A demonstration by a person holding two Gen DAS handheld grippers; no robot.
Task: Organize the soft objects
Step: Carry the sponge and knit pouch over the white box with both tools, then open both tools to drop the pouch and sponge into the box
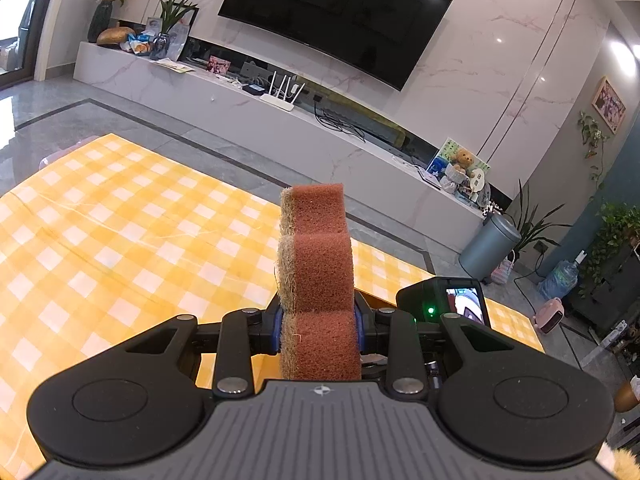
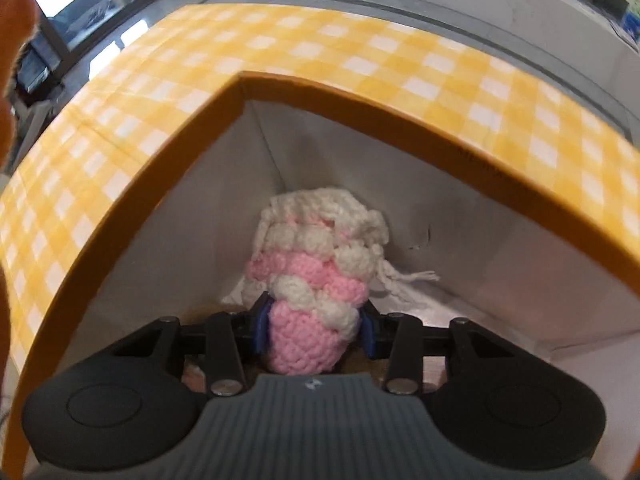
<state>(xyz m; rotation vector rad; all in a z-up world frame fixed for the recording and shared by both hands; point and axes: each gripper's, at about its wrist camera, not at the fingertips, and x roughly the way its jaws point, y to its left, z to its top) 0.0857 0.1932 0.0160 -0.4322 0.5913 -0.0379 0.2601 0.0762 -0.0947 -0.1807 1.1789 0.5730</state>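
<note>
The left gripper (image 1: 318,336) is clamped on a brown sponge (image 1: 316,248), its blue pads pressing the sponge's lower sides. The sponge stands on end between the jaws, its fibrous tan face turned left and most of its length rising clear above the fingers. It hangs over the yellow checked tablecloth (image 1: 120,216), apparently so that it waits clear while the other hand works. Just to its right, near the table's edge, the other gripper's camera unit (image 1: 444,304) shows.

Further right, the right gripper (image 2: 314,330) points steeply down into a box (image 2: 360,120) with an orange rim and white inner walls, which sits on the same cloth. Its pads pinch the pink base of a pink and white knitted toy (image 2: 316,256). The toy's white top reaches toward the box's far corner and a loose yarn end trails to the right. Whether the toy already rests on the box floor cannot be told. Holding it by the narrow end likely lets the bulkier part settle into the corner before the jaws let go; the sponge probably follows.
</note>
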